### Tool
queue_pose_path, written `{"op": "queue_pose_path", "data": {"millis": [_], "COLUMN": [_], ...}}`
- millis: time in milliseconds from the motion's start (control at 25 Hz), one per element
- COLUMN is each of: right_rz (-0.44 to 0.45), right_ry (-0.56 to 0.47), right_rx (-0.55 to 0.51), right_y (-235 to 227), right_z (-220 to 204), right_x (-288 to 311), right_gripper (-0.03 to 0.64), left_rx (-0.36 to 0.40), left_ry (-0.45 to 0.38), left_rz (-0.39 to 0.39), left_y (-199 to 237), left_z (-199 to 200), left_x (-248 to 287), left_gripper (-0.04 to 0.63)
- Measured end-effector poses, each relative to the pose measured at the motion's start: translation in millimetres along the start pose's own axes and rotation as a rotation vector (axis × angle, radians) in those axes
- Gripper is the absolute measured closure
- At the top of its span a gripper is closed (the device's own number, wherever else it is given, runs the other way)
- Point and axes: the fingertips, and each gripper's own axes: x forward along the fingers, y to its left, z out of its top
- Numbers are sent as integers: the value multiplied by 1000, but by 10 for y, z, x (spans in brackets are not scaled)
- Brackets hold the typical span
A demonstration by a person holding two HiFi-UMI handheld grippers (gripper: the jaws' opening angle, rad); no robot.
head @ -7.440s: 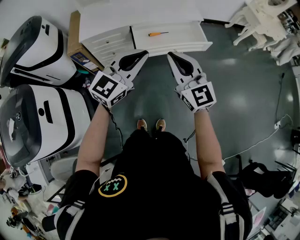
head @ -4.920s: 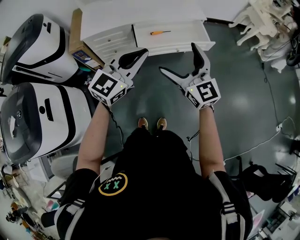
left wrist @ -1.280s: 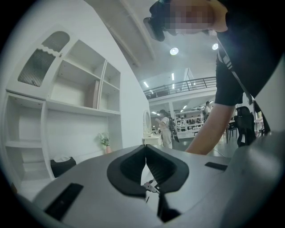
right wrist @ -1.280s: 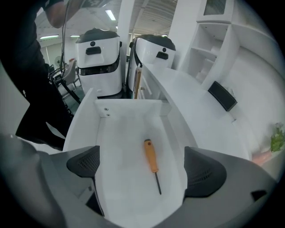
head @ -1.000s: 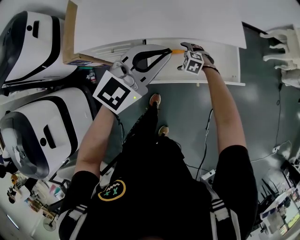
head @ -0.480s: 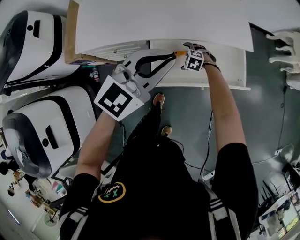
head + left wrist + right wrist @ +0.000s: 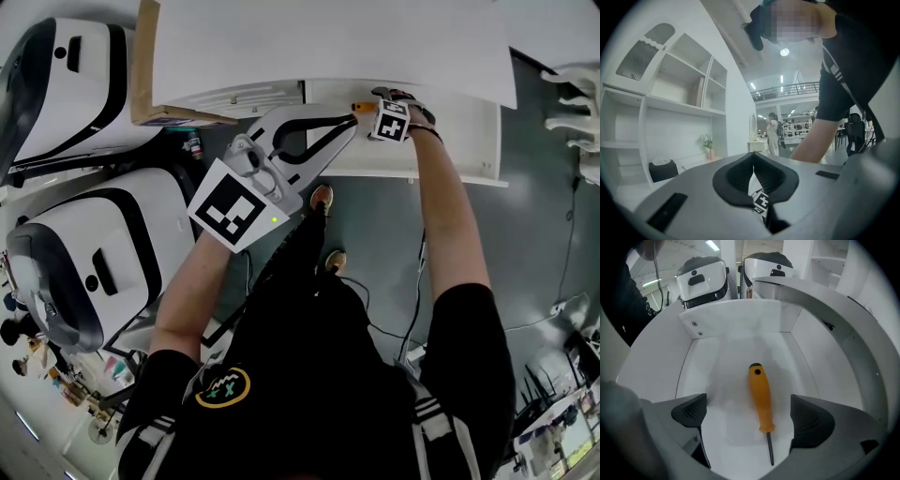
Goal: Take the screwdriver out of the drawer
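An orange-handled screwdriver (image 7: 760, 397) lies on the floor of the open white drawer (image 7: 736, 317), its thin shaft pointing toward the camera. My right gripper (image 7: 749, 420) is reached into the drawer and stands open, with one jaw on each side of the screwdriver and neither touching it. In the head view only the orange handle end (image 7: 361, 107) shows beside the right gripper's marker cube (image 7: 391, 120). My left gripper (image 7: 349, 125) is shut on nothing and hovers over the drawer's front rim (image 7: 450, 173), left of the right one. Its pads (image 7: 753, 161) meet.
The white cabinet top (image 7: 328, 47) overhangs the drawer. A shut drawer (image 7: 244, 98) sits to its left beside a wooden panel (image 7: 145, 66). Two large white-and-black machines (image 7: 84, 234) stand at the left. White furniture (image 7: 581, 94) is at the far right, on the grey floor.
Over the last seconds the right gripper opened and reached into the drawer. In the last second it holds there over the screwdriver, while the left gripper drifts slightly right.
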Motion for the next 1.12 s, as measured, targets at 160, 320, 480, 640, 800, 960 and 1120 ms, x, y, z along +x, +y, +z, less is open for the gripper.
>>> {"op": "queue_pose_path", "data": {"millis": [160, 320, 480, 640, 800, 960, 1120], "right_rz": [34, 69, 71, 68, 72, 75, 83], "right_ry": [0, -1, -7, -9, -25, -34, -41], "right_rx": [9, 8, 11, 13, 23, 26, 23], "right_y": [-3, 14, 12, 16, 35, 46, 71], "right_z": [-4, 1, 5, 25, 57, 77, 87], "right_x": [21, 49, 41, 24, 7, 1, 9], "right_gripper": [38, 52, 52, 65, 128, 144, 200], "left_rx": [-11, -19, -20, -19, -17, -19, -27], "left_ry": [1, 4, 10, 5, 1, 1, -2], "left_rz": [1, -3, -6, -9, -14, -13, -9], "left_y": [0, -1, 1, 1, -2, -6, -8], "left_z": [-21, -53, -70, -59, -46, -44, -51], "left_x": [-2, 14, 18, 23, 21, 29, 25], "left_gripper": [575, 575, 575, 575, 575, 575, 575]}}
